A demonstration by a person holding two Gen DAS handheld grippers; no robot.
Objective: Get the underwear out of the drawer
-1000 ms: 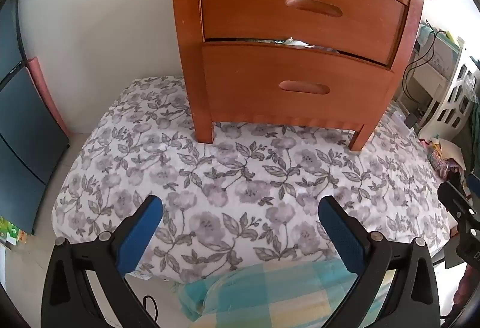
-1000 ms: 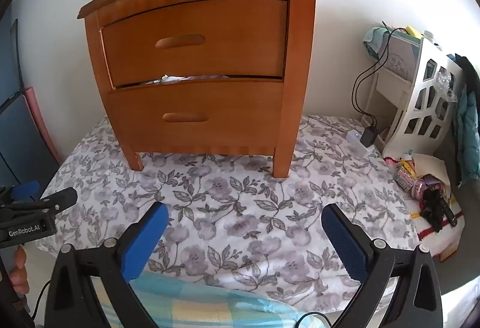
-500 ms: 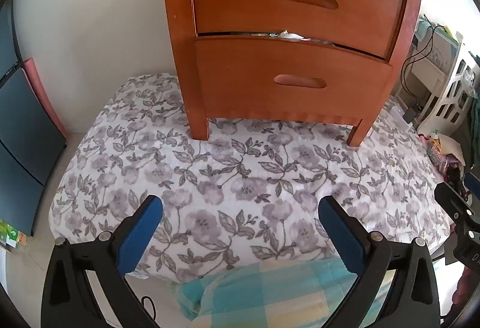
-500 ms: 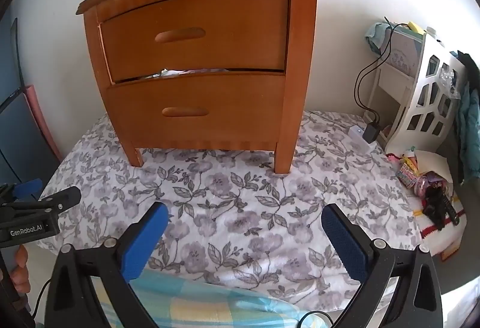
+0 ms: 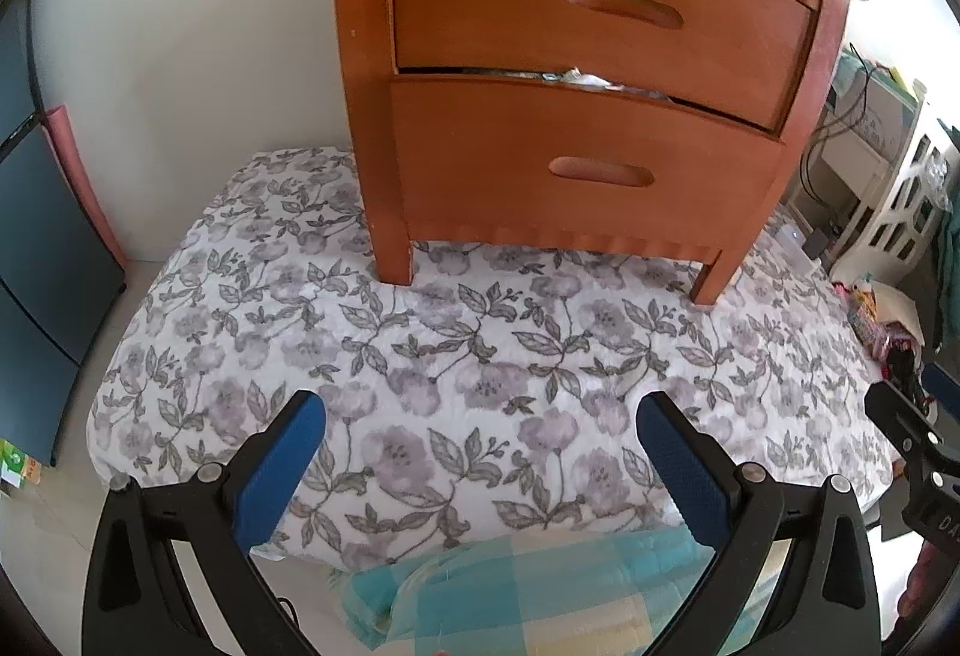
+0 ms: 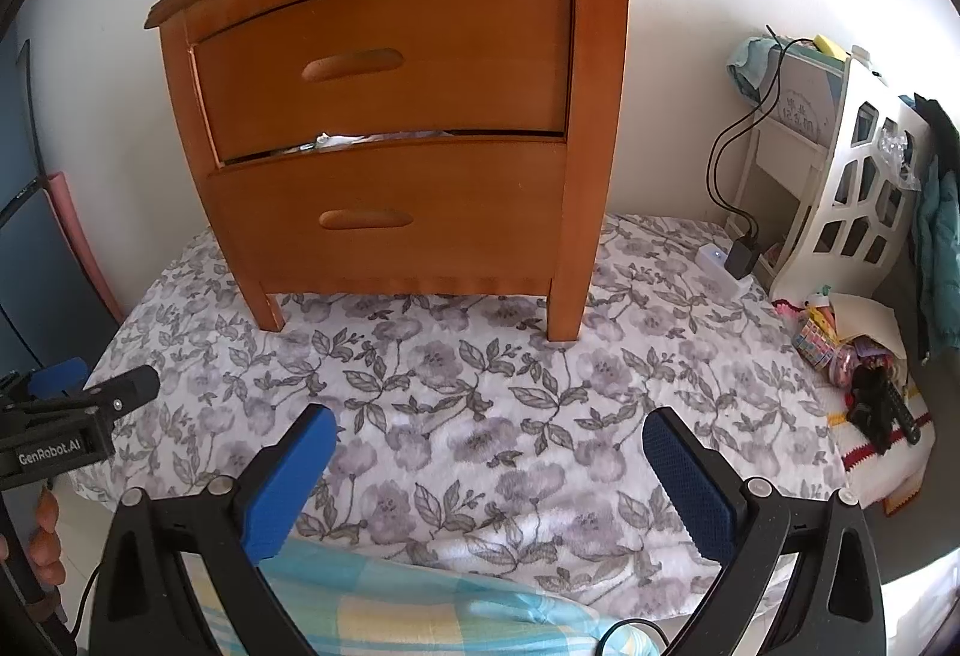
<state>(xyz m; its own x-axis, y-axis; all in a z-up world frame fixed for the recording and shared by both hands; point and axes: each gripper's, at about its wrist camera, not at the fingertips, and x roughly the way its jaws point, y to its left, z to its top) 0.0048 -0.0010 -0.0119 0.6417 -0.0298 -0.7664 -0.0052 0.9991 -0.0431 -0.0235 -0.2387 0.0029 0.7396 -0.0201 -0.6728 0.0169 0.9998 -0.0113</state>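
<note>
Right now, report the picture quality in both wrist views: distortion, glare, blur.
Left wrist view: fisheye bends the nightstand, dark vignette in the corners, overexposed glare at upper right, focus sharp on the floral quilt. Right wrist view: same barrel curve, the wall behind bright, the quilt and bottom drawer crisp, no motion blur.

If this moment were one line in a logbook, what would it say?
stage: approach | left tongs: open, empty | right tongs: open, empty | nightstand: both drawers shut, untouched | cloth peeking above lower drawer
</note>
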